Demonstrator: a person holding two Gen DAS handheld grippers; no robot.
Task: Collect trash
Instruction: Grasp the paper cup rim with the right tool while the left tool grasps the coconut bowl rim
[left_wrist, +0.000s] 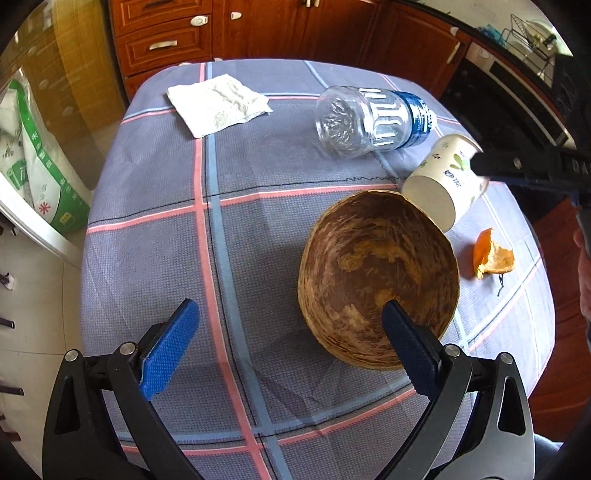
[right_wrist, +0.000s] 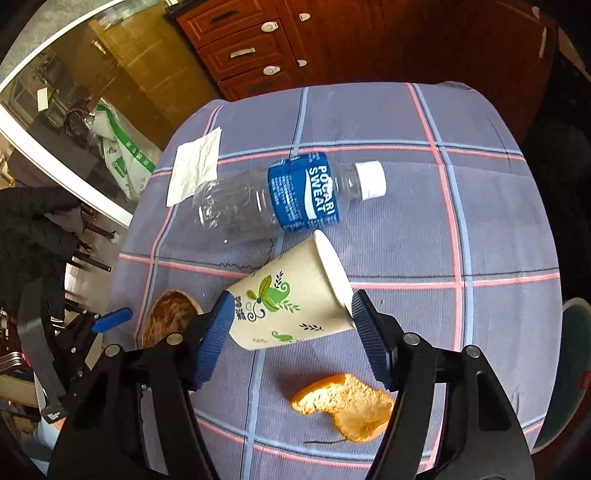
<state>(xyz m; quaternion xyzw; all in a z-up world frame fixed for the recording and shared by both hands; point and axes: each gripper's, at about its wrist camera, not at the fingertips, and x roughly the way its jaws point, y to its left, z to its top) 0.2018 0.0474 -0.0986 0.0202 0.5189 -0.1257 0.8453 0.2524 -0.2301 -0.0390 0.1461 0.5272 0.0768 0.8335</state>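
Right wrist: one cup (right_wrist: 291, 299), one bottle (right_wrist: 280, 197).

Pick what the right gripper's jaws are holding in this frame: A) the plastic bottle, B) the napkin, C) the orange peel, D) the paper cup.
D: the right gripper has its jaws closed on the tilted paper cup, while the plastic bottle, orange peel and napkin lie on the table.

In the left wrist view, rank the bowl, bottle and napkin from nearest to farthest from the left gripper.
1. Bowl: touching the left gripper's right-hand finger.
2. Bottle: lying on its side, beyond the bowl.
3. Napkin: far left, near the table's back edge.
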